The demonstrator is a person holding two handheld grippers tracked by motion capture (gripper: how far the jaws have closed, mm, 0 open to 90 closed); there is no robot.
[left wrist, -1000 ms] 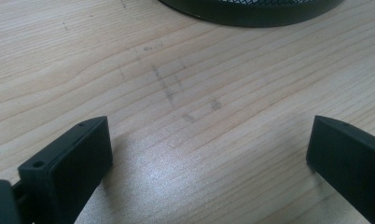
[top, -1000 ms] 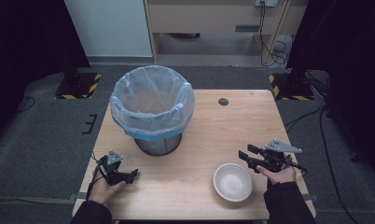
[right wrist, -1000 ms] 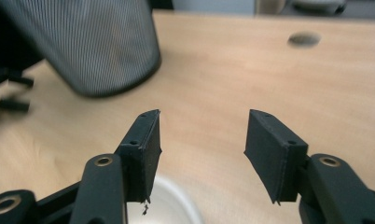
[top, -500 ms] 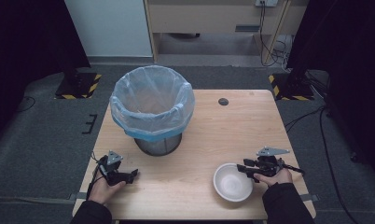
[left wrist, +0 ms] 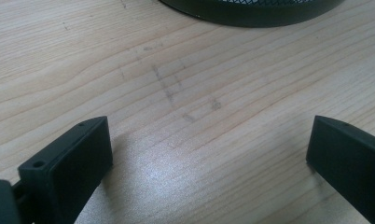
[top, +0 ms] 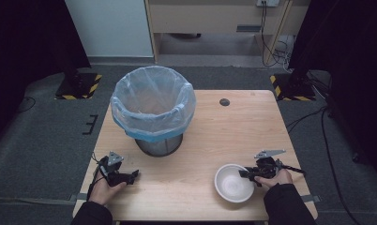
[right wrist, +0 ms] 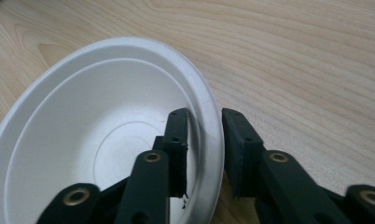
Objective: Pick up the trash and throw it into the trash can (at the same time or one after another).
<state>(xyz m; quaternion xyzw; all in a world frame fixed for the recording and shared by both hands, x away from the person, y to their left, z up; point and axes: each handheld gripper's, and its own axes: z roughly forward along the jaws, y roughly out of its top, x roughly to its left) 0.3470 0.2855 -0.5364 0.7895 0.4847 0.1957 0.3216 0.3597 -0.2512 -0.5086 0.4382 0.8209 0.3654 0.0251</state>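
The right gripper [right wrist: 204,140] pinched the white bowl's [right wrist: 73,140] rim; the left gripper [left wrist: 209,154] lay spread on the table [left wrist: 176,70]. Moving the bowl, perhaps toward the lined bin [top: 153,108], seemingly remained undone.

Three cameras: one fixed overhead, two riding low over the wood.

The high view looks forward and down on the whole pale wooden table [top: 205,140]. The left gripper view skims close along the grain toward the black mesh bin's base [left wrist: 251,11], at the table's left. The right gripper view sits tight on the near-right white round bowl [right wrist: 106,140], shared with the high view.
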